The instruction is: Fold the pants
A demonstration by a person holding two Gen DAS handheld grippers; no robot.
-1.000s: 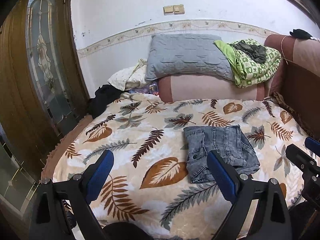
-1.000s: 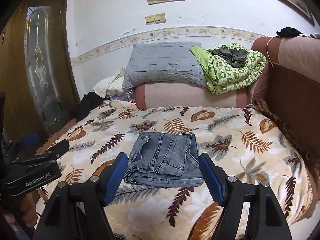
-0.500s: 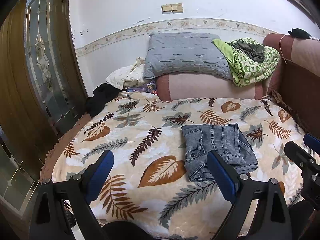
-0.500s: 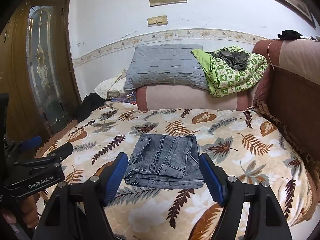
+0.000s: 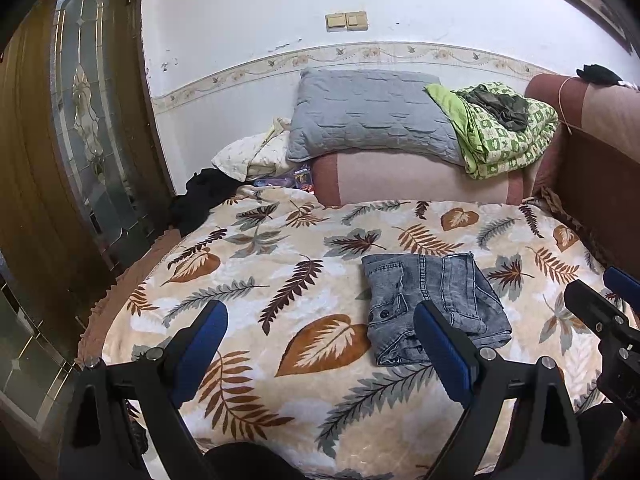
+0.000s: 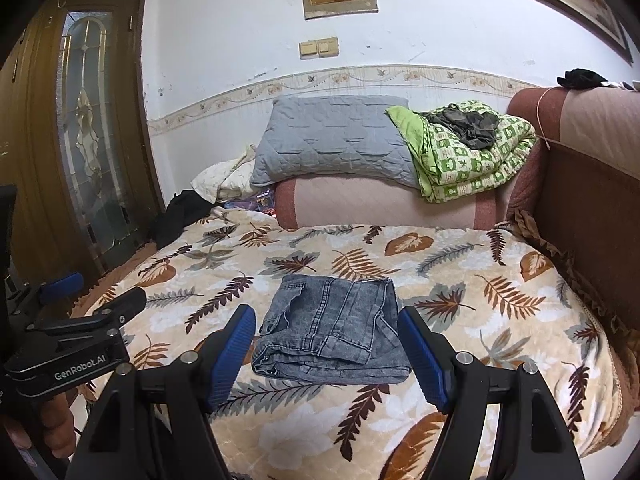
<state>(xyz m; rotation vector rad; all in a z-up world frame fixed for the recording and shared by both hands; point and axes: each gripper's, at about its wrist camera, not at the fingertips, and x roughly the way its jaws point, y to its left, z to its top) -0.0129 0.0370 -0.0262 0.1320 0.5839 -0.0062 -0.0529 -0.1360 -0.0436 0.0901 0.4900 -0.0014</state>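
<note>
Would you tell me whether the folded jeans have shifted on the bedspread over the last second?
No. The jeans lie on the same leaf prints of the bedspread.

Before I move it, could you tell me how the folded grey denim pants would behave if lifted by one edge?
The folded grey denim pants lie in soft stacked layers, so they would probably sag and unfold. Denim looks thick, likely hefty. On the plush leaf-print blanket, pushing may bunch them rather than slide.

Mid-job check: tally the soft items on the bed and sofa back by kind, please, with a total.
Folded jeans: 1
Leaf-print blanket: 1
Grey pillow: 1
Cream pillow: 1
Green patterned quilt: 1
Dark garments: 3, namely on the quilt, by the door, on the sofa back
Total: 8
</note>
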